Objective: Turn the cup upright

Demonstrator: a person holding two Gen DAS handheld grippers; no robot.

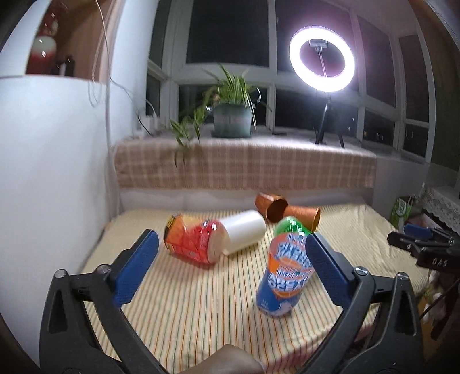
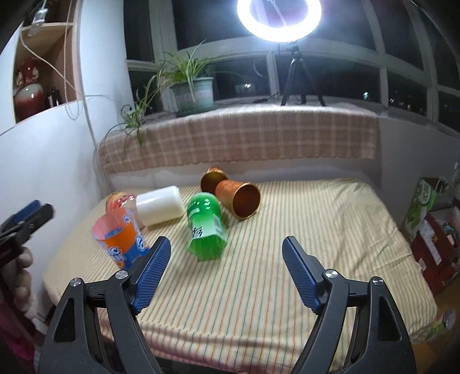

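Several cups lie on the striped table (image 1: 187, 310). A blue-and-orange cup (image 1: 284, 273) stands tilted, free of both grippers; it also shows in the right wrist view (image 2: 123, 238). A red cup (image 1: 192, 240), a white cup (image 1: 244, 230), a green cup (image 2: 205, 227) and two copper cups (image 2: 238, 198) lie on their sides. My left gripper (image 1: 230, 259) is open, its right finger (image 1: 327, 267) beside the blue-and-orange cup. My right gripper (image 2: 225, 267) is open and empty, just short of the green cup.
A checked-cloth ledge (image 2: 238, 135) runs behind the table with a potted plant (image 2: 192, 92) and a ring light (image 2: 279, 20) on a tripod. A white wall (image 1: 51, 161) is on the left. Boxes (image 2: 431, 230) stand at the right.
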